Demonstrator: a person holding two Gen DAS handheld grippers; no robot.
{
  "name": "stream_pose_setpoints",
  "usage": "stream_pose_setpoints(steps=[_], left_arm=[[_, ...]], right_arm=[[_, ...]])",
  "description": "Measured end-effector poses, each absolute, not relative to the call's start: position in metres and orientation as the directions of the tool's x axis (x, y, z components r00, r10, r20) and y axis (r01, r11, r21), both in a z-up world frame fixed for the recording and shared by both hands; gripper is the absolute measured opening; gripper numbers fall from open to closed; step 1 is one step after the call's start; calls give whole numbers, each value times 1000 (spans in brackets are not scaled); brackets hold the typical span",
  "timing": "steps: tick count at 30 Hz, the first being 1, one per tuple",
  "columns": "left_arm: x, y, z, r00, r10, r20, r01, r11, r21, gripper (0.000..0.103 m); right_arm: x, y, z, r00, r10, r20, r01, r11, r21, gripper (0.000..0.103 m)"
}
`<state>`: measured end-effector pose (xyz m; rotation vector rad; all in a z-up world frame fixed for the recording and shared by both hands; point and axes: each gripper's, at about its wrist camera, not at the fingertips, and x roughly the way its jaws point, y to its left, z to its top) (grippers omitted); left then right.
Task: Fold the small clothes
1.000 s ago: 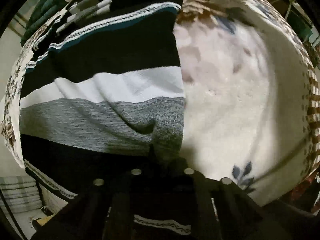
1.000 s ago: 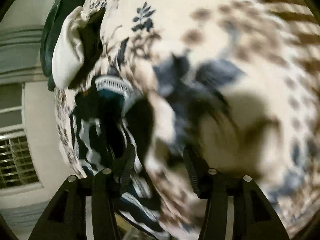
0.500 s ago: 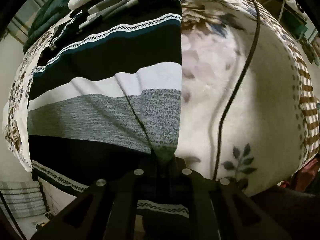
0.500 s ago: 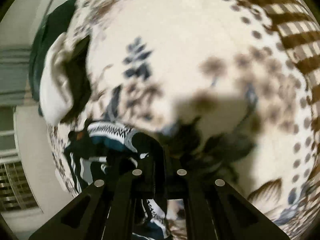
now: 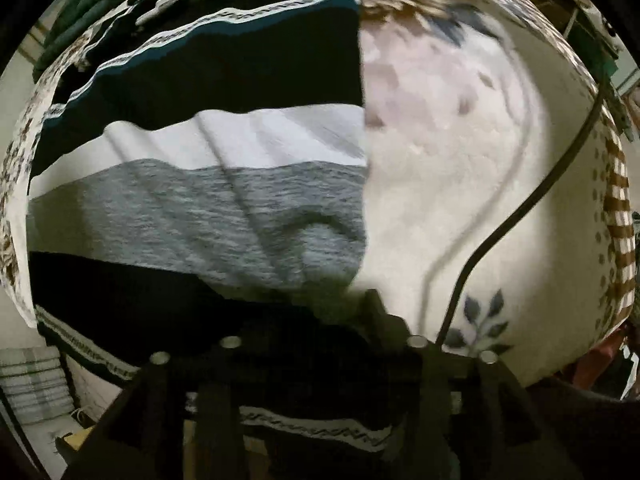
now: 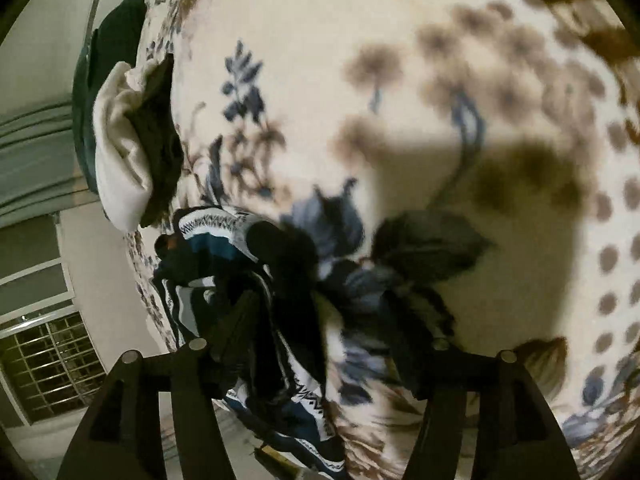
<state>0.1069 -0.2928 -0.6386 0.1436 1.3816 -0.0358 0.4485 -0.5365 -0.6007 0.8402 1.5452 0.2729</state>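
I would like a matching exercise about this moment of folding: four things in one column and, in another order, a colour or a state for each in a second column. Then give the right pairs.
Things
1. striped garment
2. blanket
3. cable
4. right gripper

Colour or state
A. thin and black, it curves over the blanket
B. open, with fingers wide apart
C. cream with blue leaves and brown dots
D. bands of black, white and grey, lying spread out

Pairs: 1-D, 2-C, 3-A, 4-B
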Motion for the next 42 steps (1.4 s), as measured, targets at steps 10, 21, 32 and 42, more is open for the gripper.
stream_pose_setpoints(steps=[10,21,32,42], left_arm=[[111,-301,-644,205,93,-974,124,985,120,48],[103,-309,-649,246,108,-963,116,983,140,26],[84,-289,-588,304,87,-949,42,994,105,4],[91,-194,-492,377,66,-924,-209,978,-16,4]], right_arm=[[472,-509,-570,154,436,-887,248,852,462,5],[479,-533,-595,66,562,-824,341,764,548,42],[477,-499,-595,30,530,-848,253,816,519,8],[493,-428,-492,44,466,-884,124,875,467,8]])
